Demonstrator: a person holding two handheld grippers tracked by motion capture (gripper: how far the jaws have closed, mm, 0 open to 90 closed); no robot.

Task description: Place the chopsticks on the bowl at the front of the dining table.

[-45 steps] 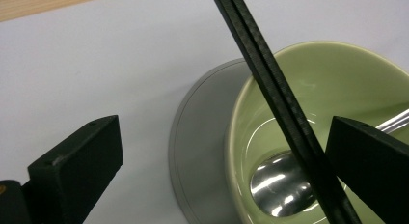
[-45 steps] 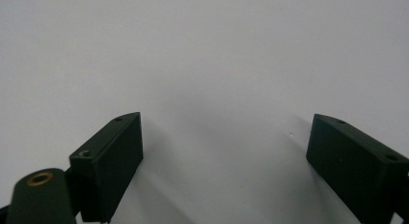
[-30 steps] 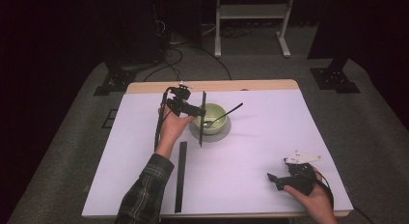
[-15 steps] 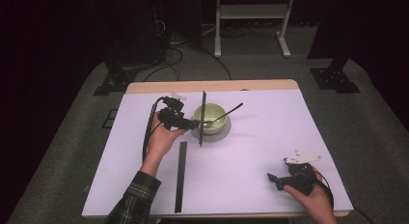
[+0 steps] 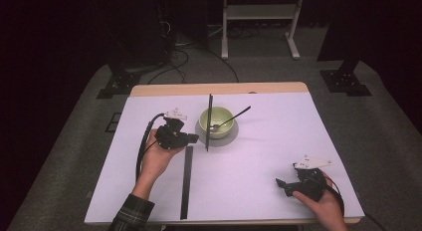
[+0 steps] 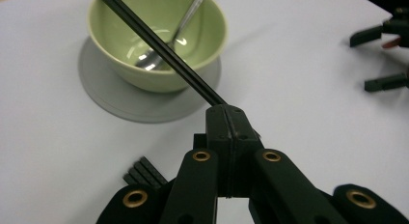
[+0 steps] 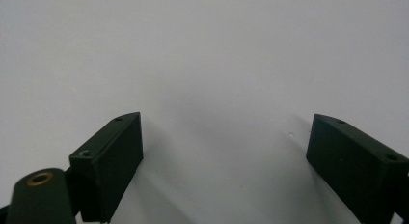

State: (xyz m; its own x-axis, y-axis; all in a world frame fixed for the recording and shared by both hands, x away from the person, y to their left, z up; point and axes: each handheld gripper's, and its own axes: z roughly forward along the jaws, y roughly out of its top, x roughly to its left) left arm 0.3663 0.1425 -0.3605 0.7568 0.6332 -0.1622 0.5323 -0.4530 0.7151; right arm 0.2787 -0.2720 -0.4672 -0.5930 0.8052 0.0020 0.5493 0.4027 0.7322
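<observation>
while the right gripper [image 5: 284,183] rests low on the near right part of the white tabletop [image 5: 259,156], its fingers stand spread wide with nothing but bare surface between them, as the right gripper view shows. nearer the left edge, a long black strip [image 5: 186,181] lies flat on the tabletop, running from the near edge away toward the middle. just beyond its far end, the left gripper [image 6: 226,122], held in the person's left hand [image 5: 158,159], has its fingers pressed together; they have just been closing and now pinch the near end of a thin black rod [image 6: 159,46]. in the high view this rod [image 5: 209,122] stands beside the bowl, and in the left gripper view it slants away from the fingers across the bowl's rim. farther off, the green bowl [image 6: 156,38] sits on a round grey mat [image 6: 103,89], with a metal spoon [image 6: 154,60] resting inside it, its handle leaning out over the far rim.
</observation>
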